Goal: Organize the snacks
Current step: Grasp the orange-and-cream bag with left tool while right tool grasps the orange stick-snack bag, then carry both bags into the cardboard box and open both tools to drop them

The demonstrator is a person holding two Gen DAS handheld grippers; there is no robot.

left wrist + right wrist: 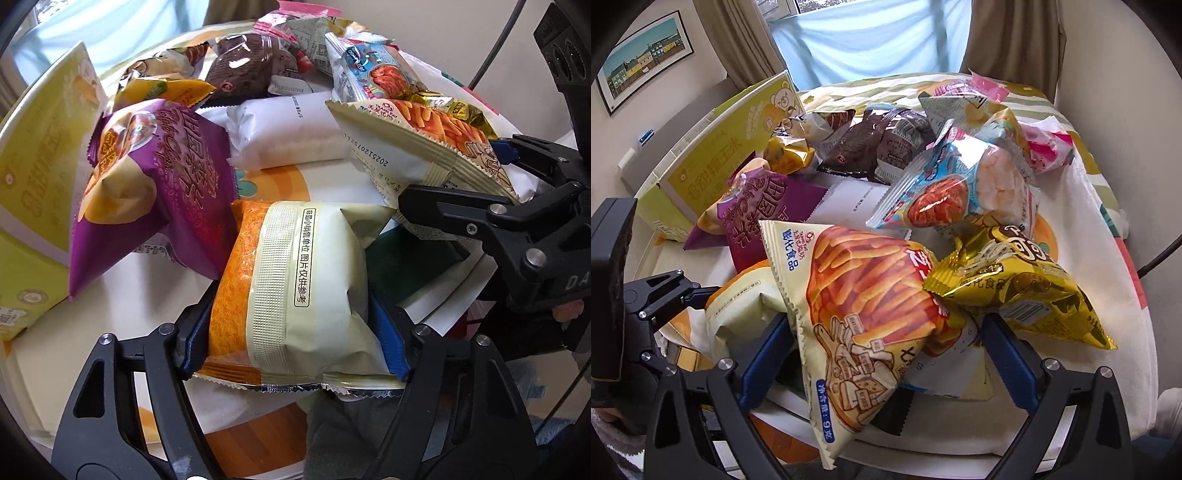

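Along the near edge of the tabletop [1108, 369] we see snack packets crowded together, with little bare cloth between them. Our left hand-held gripper [295, 339] pinches a cream-and-orange packet [295, 288] between blue pads. Our right hand-held gripper [886, 354] stands spread around a stick-snack bag [857, 314] marked "9克", whose back reads "20251207". A purple chip bag [155, 184] lies far left.
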